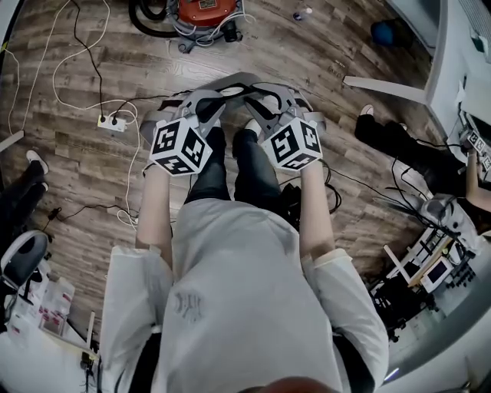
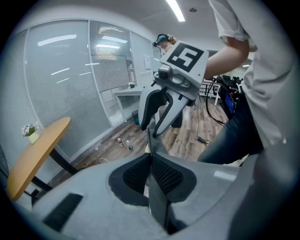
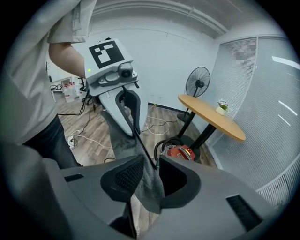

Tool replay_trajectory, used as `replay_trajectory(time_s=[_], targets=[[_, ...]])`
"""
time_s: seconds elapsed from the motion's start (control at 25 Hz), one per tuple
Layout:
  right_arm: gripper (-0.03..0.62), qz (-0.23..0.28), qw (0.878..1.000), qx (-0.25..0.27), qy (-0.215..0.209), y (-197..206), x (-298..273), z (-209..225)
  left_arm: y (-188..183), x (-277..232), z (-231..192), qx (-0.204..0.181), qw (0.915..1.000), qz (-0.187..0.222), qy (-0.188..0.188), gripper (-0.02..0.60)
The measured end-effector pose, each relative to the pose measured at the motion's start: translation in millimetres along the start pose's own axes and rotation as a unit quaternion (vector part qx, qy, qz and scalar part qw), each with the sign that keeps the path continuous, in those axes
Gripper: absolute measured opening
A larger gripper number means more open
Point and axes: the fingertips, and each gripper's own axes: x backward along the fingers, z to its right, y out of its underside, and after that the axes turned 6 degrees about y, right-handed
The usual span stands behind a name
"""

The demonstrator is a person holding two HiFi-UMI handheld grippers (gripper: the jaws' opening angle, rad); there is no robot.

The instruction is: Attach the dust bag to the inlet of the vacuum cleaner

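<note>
Head view: dust bag point(image 1: 244, 83) spans between left gripper point(image 1: 204, 105) and right gripper point(image 1: 263, 105), in front of the person's legs, well apart from the vacuum cleaner point(image 1: 205, 11). Left gripper view: jaws pinched together on the bag's grey fabric. Right gripper view: jaws spread, fabric lying between them.

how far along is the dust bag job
Done: nothing attached; the vacuum cleaner stands apart across the floor. In hand: the dust bag, clamped by the left gripper; the right gripper has its jaws apart around the fabric. Left: regrip, carry it over, fit it on the inlet.
</note>
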Motion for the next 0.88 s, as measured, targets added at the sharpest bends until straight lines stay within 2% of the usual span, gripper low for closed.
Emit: replay_trajectory(time_s=[0.08, 0.24, 0.4, 0.72, 0.88], targets=[[0.077, -0.005, 1.000, 0.011, -0.005, 3, -4, 1, 1, -3, -4, 0.000, 1.0000, -0.001, 0.001, 0.029], [0.044, -0.009, 1.000, 0.018, -0.014, 10, -9, 7, 2, -12, -12, 0.007, 1.0000, -0.003, -0.003, 0.029], [0.032, -0.014, 0.999, 0.028, -0.035, 20, -12, 18, -1, -25, -24, 0.014, 0.9997, -0.013, -0.016, 0.031], [0.023, -0.005, 0.998, 0.031, -0.061, 49, -15, 56, -18, -63, -55, 0.065, 0.9964, -0.031, -0.044, 0.031], [0.023, 0.002, 0.997, 0.038, -0.072, 64, -15, 77, -30, -79, -67, 0.075, 0.9949, -0.040, -0.053, 0.031]])
